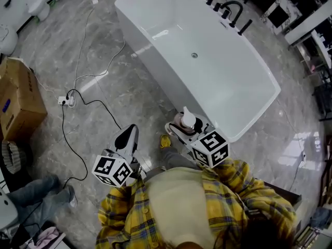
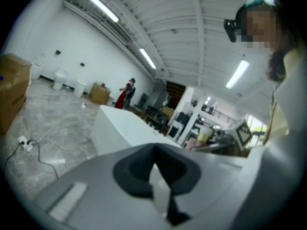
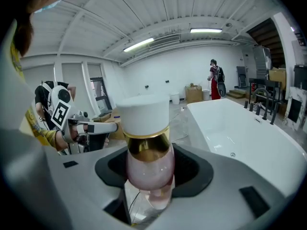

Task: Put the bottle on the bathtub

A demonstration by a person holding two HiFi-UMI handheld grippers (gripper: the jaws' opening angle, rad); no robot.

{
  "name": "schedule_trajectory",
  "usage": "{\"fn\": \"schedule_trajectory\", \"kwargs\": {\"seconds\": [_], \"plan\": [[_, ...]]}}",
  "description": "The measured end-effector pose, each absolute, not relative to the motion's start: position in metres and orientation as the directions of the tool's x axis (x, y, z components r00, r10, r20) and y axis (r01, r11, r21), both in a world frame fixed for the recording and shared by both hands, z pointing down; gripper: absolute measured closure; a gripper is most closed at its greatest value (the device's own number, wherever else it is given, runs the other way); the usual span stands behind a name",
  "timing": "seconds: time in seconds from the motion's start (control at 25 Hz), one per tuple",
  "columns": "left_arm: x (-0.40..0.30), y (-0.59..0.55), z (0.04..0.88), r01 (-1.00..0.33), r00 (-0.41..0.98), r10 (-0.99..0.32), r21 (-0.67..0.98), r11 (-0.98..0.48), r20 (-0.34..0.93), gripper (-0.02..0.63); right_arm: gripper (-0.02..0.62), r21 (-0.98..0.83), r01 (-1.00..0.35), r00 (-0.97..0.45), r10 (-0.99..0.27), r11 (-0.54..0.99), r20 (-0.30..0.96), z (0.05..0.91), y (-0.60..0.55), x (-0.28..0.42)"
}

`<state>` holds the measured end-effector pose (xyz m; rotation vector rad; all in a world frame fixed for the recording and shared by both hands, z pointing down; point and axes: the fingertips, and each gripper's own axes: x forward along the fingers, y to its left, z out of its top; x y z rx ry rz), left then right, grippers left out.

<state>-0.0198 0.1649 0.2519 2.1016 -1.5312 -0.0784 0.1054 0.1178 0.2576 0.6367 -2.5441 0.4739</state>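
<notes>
A pink bottle with a gold collar and white cap is held upright in my right gripper, whose jaws are shut on its lower body. In the head view the bottle hangs just short of the near end of the white bathtub, and the right gripper is beneath it. The bathtub stretches ahead to the right in the right gripper view. My left gripper is held low to the left over the floor, with its jaws shut and nothing between them. The bathtub lies ahead in the left gripper view.
A black faucet set stands on the tub's far rim. A power strip and black cable lie on the marble floor at left, near a cardboard box. A person in red stands far off.
</notes>
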Motion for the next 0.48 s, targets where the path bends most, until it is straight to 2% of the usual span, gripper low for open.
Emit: {"fn": "schedule_trajectory", "kwargs": {"seconds": [0.48], "plan": [[-0.03,0.094,0.277,-0.872,0.3,-0.907,0.471,-0.135,0.294,0.606,0.373,-0.234,-0.473,-0.787,-0.287,0.849,0.547,0.289,0.051,0.093]]}}
